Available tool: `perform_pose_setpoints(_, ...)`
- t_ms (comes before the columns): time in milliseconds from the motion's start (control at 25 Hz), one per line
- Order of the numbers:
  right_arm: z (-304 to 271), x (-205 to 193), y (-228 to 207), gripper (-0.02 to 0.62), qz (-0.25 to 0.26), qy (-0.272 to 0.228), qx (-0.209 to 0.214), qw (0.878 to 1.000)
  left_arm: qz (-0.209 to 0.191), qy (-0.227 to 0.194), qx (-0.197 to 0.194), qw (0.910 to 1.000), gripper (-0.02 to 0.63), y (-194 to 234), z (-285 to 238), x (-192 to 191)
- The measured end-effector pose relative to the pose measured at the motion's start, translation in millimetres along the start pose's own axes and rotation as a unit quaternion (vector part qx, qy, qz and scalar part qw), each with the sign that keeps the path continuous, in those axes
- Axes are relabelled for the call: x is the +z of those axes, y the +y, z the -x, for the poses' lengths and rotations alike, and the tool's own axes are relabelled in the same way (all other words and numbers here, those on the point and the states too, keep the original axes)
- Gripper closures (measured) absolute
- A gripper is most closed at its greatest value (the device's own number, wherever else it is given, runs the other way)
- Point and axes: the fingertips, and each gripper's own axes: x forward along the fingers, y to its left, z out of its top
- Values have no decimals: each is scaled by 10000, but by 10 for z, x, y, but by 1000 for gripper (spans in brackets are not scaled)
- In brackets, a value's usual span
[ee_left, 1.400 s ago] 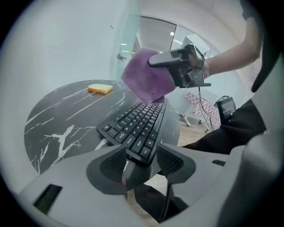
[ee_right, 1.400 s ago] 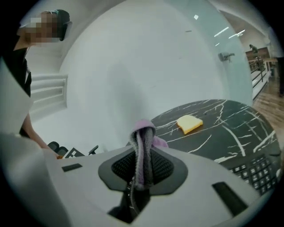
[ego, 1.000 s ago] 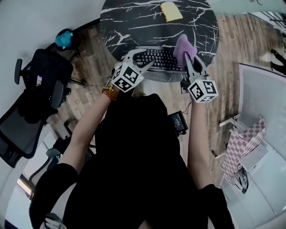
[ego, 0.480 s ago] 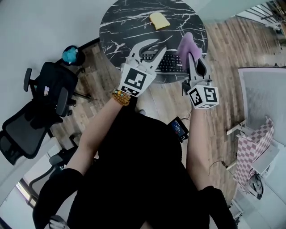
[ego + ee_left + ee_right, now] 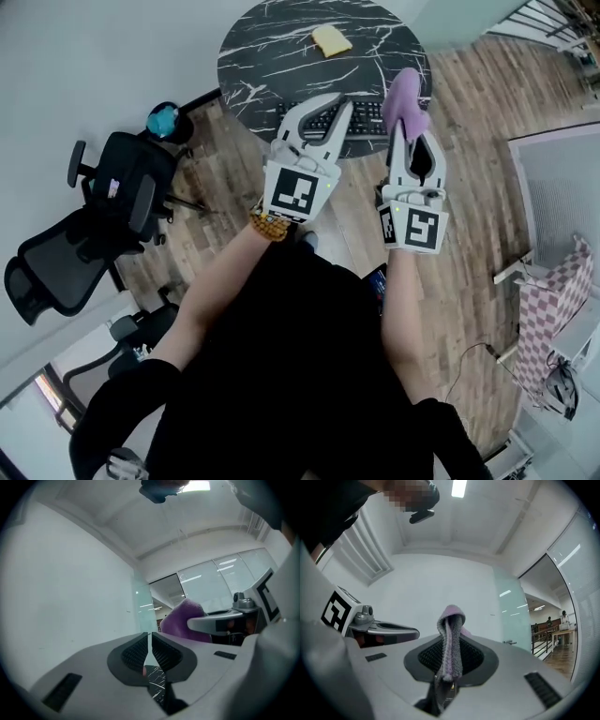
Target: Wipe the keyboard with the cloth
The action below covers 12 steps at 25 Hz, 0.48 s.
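Cloth (image 5: pixel 405 92) folded, sticking forward from right tongs (image 5: pixel 403 131)

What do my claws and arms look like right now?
The left claw, closing empty, and right claw are pale grey plastic with black ribbed pads, each carrying a white cube of black square markers. Beaded bracelet on the left wrist; short black sleeves.
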Motion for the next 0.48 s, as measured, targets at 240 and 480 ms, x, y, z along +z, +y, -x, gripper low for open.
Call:
perform_pose_setpoints(240,611,-95,174,524,25,187,-273,9994,19,294,107,9995,589,-396,398,-98)
perform_pose_setpoints(480,1029,-276,198,525,-356,291,-432,9980,-7,561,-32,9984,589,-804,680,-259)
